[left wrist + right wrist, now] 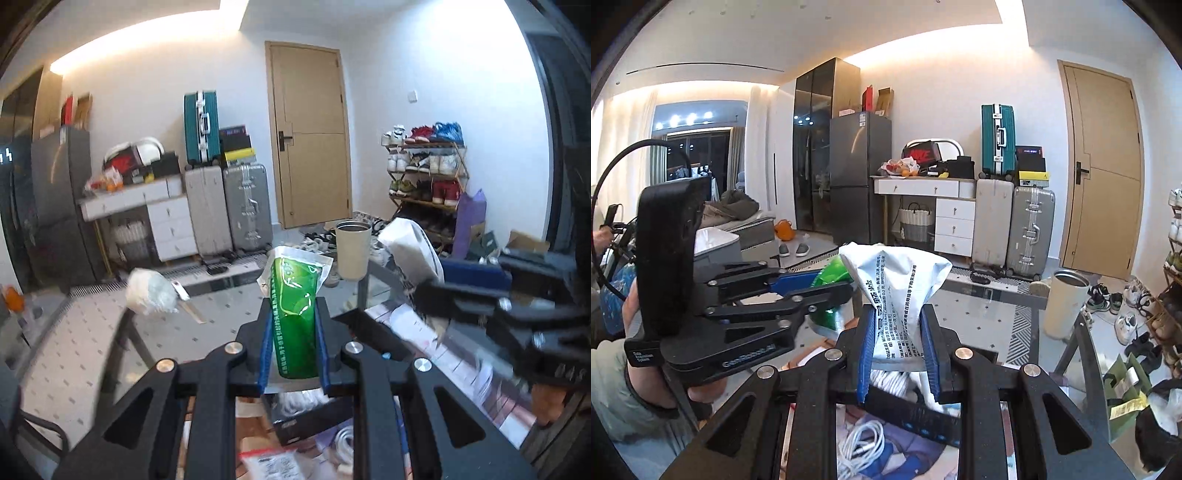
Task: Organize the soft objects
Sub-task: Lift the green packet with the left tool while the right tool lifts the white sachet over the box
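Fingers of the left gripper (293, 325) are clenched on a green packet (295, 314), held upright above the glass table (221, 299), while the right gripper (899, 339) clamps a white packet (899, 291) with dark print, also lifted off the table. Both packets sit close together, green on the left, white on the right. Farther off on the table stand a beige cup (352, 251) and a crumpled white bag (151, 291) far left.
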Action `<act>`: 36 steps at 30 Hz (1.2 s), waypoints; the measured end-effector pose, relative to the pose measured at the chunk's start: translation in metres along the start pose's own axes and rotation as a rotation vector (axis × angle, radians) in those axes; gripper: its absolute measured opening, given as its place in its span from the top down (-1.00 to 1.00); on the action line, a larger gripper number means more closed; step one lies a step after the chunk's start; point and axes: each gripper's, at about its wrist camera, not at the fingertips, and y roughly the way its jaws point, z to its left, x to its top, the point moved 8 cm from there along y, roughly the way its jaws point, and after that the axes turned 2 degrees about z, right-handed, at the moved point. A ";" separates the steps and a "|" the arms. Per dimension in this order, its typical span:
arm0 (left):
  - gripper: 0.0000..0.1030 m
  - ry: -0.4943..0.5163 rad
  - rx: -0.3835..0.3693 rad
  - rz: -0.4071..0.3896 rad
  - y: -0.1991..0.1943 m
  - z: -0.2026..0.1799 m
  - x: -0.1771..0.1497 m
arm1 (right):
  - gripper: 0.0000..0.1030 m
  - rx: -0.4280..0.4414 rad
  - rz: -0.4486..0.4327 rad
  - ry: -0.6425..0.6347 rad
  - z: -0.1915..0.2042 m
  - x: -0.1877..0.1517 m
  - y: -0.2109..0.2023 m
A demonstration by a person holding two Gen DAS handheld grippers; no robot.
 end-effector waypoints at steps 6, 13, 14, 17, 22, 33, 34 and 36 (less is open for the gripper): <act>0.64 -0.042 0.002 0.001 0.022 0.009 0.012 | 0.54 -0.021 -0.008 -0.002 -0.005 0.011 0.016; 0.64 -0.034 -0.002 -0.054 0.039 0.008 0.026 | 0.54 -0.048 -0.018 0.020 -0.020 0.024 0.033; 0.64 -0.044 -0.010 -0.054 0.044 0.010 0.028 | 0.54 -0.055 -0.022 0.022 -0.022 0.026 0.036; 0.64 -0.067 0.002 -0.045 0.054 0.014 0.029 | 0.54 -0.063 -0.019 0.026 -0.025 0.028 0.044; 0.64 -0.078 0.009 -0.004 0.065 0.015 0.023 | 0.54 -0.062 0.027 0.054 -0.033 0.023 0.064; 0.64 -0.088 0.000 0.065 0.083 0.010 0.016 | 0.54 -0.083 0.102 0.102 -0.056 0.013 0.088; 0.64 -0.092 0.007 0.087 0.088 0.011 0.013 | 0.54 -0.087 0.121 0.111 -0.059 0.010 0.092; 0.64 -0.083 0.011 0.120 0.094 0.009 0.008 | 0.54 -0.081 0.166 0.137 -0.062 0.004 0.099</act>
